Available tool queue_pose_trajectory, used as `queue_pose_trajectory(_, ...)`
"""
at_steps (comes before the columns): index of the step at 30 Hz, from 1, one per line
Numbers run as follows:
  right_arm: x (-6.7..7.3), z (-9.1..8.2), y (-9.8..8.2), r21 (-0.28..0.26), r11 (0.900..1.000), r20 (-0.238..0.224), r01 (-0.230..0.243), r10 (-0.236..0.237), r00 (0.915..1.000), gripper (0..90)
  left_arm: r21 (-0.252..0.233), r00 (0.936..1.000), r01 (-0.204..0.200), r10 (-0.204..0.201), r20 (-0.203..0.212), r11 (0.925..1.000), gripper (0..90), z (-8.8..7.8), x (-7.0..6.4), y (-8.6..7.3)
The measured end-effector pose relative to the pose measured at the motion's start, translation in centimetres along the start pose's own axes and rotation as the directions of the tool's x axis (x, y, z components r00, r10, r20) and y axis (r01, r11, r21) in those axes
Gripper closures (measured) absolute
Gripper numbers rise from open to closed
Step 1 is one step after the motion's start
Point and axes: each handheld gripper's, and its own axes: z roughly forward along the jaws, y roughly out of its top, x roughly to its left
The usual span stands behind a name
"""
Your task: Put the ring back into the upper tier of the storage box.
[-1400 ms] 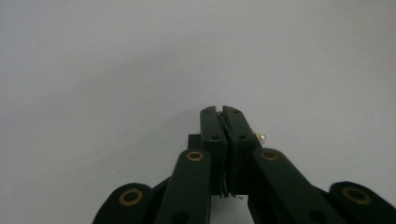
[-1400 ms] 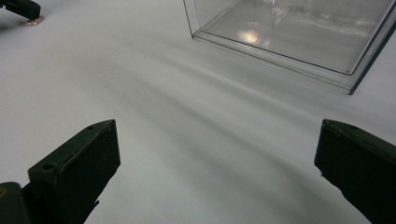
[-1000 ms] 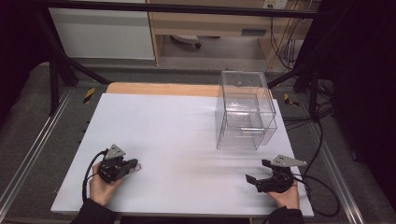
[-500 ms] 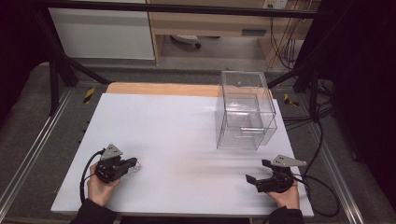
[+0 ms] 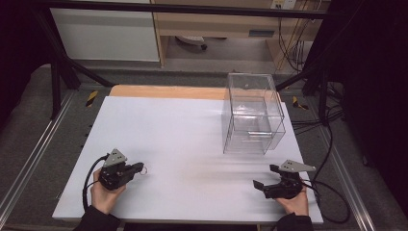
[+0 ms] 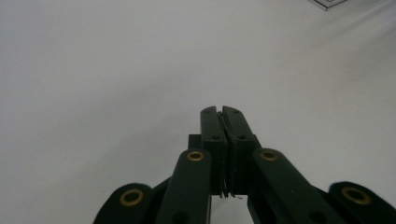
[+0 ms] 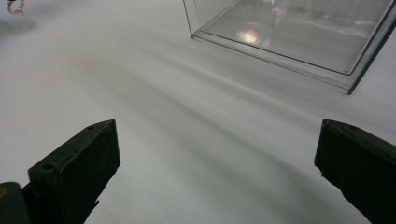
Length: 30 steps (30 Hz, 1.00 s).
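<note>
Basically one container: a clear plastic box (image 5: 253, 115) at the far right of the white table top (image 5: 183, 139), upright, with what looks like an inner shelf or drawer; nothing visible inside. Its near corner and floor show in the right gripper view (image 7: 299, 32), again with no contents.

Left gripper (image 5: 139, 168) sits near the front left edge, held in a hand (image 5: 103, 195), jaws pressed together with something thin and wire-like pinched between them; the left gripper view (image 6: 222, 114) shows a fine sliver in the seam, too small to identify. A small ring-shaped bit (image 5: 144, 169) sits at the jaw tips, also seen far off in the right gripper view (image 7: 15, 6).

Right gripper (image 5: 263, 177) near the front right edge, jaws spread wide, holding nothing, well apart from the box.

Table has a wooden strip (image 5: 168, 92) along the far edge. Behind it are a white cabinet (image 5: 106, 33), a shelf unit (image 5: 216, 24), black frame legs, cables on grey floor. No readable writing.
</note>
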Motion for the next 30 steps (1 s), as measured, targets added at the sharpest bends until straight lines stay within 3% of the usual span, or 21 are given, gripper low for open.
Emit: queue_pose_trajectory(30, 0.0, 0.0, 0.0, 0.006, 1.000, 0.006, 0.006, -0.006, 1.0000, 0.5, -0.055, 0.9980, -0.039, 0.041, 0.048, 0.9977, 87.8, 0.5, -2.6, 2.8)
